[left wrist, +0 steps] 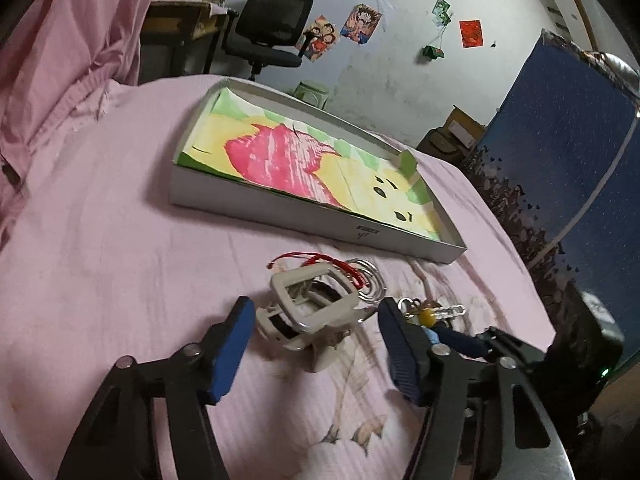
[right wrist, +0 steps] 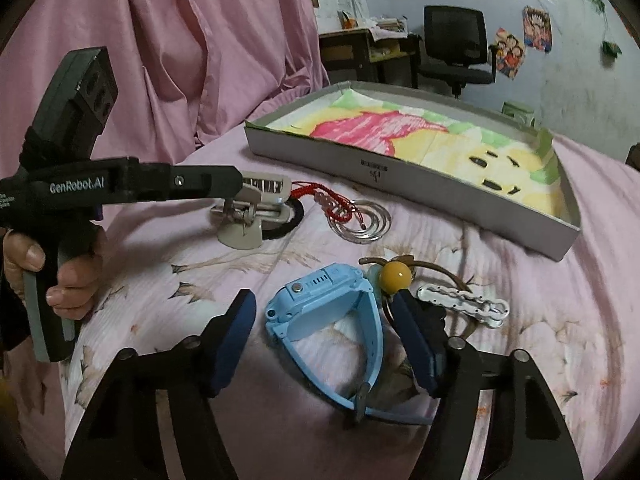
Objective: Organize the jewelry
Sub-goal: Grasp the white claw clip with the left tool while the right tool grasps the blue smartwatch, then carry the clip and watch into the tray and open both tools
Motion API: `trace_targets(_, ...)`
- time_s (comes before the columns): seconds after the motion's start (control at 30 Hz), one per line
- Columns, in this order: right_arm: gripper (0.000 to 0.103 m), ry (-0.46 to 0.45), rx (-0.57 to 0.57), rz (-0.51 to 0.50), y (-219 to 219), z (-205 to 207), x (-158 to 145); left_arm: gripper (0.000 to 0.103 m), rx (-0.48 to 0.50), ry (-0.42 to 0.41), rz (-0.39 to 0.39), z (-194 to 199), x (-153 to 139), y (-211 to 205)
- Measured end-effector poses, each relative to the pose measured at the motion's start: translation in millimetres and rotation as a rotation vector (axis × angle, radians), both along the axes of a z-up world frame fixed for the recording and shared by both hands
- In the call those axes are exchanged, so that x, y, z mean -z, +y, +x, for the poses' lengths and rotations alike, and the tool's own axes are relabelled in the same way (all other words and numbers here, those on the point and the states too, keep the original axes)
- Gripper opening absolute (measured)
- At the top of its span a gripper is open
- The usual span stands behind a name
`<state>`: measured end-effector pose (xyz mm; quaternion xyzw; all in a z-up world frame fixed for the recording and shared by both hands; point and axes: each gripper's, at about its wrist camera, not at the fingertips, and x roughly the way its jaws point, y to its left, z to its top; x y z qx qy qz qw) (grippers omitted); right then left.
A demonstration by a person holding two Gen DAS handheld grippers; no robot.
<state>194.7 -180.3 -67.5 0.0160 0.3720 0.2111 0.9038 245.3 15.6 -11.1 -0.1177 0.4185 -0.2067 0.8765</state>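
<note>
A shallow grey box (left wrist: 304, 216) (right wrist: 360, 160) lined with a colourful drawing lies on the pink bed. In front of it lie a beige hair claw clip (left wrist: 308, 312) (right wrist: 256, 208), a red cord bracelet (left wrist: 340, 266) (right wrist: 320, 196), silver rings (left wrist: 370, 280) (right wrist: 360, 222), a black hair tie (right wrist: 294, 216), a blue watch (right wrist: 328, 316), a yellow bead piece (right wrist: 396, 276) (left wrist: 426, 317) and a white barrette (right wrist: 464, 304). My left gripper (left wrist: 314, 344) is open around the claw clip. My right gripper (right wrist: 324, 340) is open around the blue watch.
Pink bedding is bunched at the left (left wrist: 60, 60). A dark blue panel (left wrist: 560, 152) stands at the bed's right. A black office chair (left wrist: 268, 28) and a desk (left wrist: 180, 20) stand by the far wall. The left gripper's handle and a hand (right wrist: 68, 208) show at left.
</note>
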Motion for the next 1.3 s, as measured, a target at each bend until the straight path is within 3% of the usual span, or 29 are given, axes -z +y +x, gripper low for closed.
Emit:
trace_targets(0.13, 0.061, 0.014, -0.004, -0.002, 3.2, 2.2, 1.7, 0.045, -0.002, 0.039, -0.048, 1.0, 0.5, -0.1)
trace_targets(0.33, 0.05, 0.021, 0.02, 0.007, 2.9, 0.1, 2.9, 0.039, -0.013, 0.055, -0.074, -5.6, 0.6, -2.6)
trace_targets(0.43, 0.049, 0.023, 0.036, 0.015, 0.9, -1.5, 4.1, 0.038, -0.022, 0.054, -0.082, -7.1, 1.4, -0.5)
trace_targets(0.63, 0.048, 0.034, 0.077, 0.024, -0.7, -1.1, 7.3, 0.038, -0.02, 0.02, -0.069, -11.3, 3.3, -2.8)
trace_targets(0.9, 0.046, -0.013, 0.106, 0.039, -6.9, -5.9, 4.4, 0.028, 0.021, -0.055, -0.029, -24.2, -0.1, -8.5)
trace_targets(0.93, 0.046, -0.015, 0.108, 0.041, -7.7, -6.2, 4.3, 0.011, 0.024, -0.059, -0.029, -25.0, 0.4, -8.9)
trace_targets(0.97, 0.046, -0.014, 0.109, 0.041, -8.1, -6.1, 5.0, 0.008, 0.02, -0.059, -0.021, -25.3, 1.1, -10.2)
trace_targets(1.3, 0.046, -0.02, 0.111, 0.045, -8.4, -8.1, 7.3, 0.007, 0.002, -0.072, -0.038, -28.8, 7.1, -7.6)
